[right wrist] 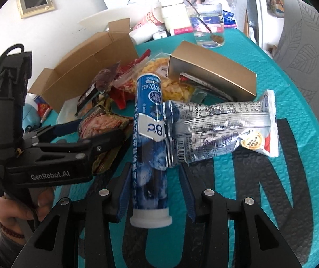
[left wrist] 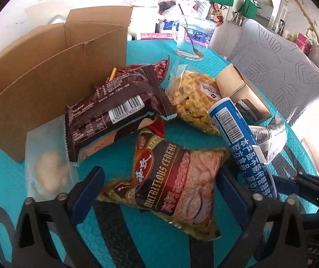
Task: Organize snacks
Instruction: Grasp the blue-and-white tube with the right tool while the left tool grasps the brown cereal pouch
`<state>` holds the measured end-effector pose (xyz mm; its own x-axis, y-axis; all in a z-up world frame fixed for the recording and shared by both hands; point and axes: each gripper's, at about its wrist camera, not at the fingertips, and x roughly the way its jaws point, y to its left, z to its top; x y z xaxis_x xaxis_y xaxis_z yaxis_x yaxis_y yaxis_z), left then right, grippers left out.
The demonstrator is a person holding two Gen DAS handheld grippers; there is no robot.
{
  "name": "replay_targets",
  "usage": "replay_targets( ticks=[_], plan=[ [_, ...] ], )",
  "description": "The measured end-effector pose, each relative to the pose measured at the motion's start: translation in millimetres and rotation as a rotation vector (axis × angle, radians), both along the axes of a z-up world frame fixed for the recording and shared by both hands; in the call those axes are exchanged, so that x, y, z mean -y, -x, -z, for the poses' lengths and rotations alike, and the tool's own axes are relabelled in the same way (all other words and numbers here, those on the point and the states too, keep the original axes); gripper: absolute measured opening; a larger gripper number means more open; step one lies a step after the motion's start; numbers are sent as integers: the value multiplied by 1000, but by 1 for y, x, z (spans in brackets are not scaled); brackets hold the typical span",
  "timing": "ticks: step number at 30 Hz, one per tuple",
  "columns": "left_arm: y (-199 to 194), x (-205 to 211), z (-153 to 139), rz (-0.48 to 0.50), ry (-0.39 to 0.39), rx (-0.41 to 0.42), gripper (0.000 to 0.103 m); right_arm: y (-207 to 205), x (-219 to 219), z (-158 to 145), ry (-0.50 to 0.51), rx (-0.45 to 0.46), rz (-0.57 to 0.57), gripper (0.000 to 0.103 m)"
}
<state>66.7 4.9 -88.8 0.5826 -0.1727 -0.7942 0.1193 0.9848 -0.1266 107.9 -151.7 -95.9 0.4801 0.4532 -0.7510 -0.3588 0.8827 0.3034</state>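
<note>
1. One big teal bench (right wrist: 293, 178) carries the whole pile
2. open brown cardboard box (left wrist: 47, 78) sits at the back left, the dark brown wrapper (left wrist: 114, 111) leaning on its front wall
3. gold box (right wrist: 213, 73) lies behind the silver packet (right wrist: 222, 131), yellow chip bag (left wrist: 193, 98) beside it
4. blue tube (right wrist: 150, 134) lies lengthwise between the right gripper (right wrist: 157, 192) jaws, which sit narrow either side with a slim gap, pads not pressing it
5. cereal packet (left wrist: 177, 178) lies flat in front of the brown wrapper, between the left gripper (left wrist: 159, 192) jaws, spread wide and clear of it
</note>
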Motion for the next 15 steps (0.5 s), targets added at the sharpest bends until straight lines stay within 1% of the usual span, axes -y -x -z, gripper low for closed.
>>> replay_targets(
  ticks=[1,2,3,4,5,7,10,15],
  plan=[
    [0,0,1,4,-1,-4,89,-1,0,0,1,0,-1,41],
    [0,1,2,6,-1,-3,88,-1,0,0,1,0,-2,41],
    [1,2,2,8,-3,4,79,-2,-1,0,4,1,-3,41],
    [1,2,1,15,-1,8,66,-2,-1,1,8,4,-5,41],
    [3,3,-1,17,-10,14,66,-1,-3,0,15,9,-9,40],
    [5,5,-2,18,-34,12,64,0,-4,1,16,16,-18,28],
    [9,4,-4,21,-39,-3,63,6,-4,0,16,17,-33,28],
    [29,1,-7,31,-32,-29,62,20,-1,0,22,11,-53,28]
  ],
)
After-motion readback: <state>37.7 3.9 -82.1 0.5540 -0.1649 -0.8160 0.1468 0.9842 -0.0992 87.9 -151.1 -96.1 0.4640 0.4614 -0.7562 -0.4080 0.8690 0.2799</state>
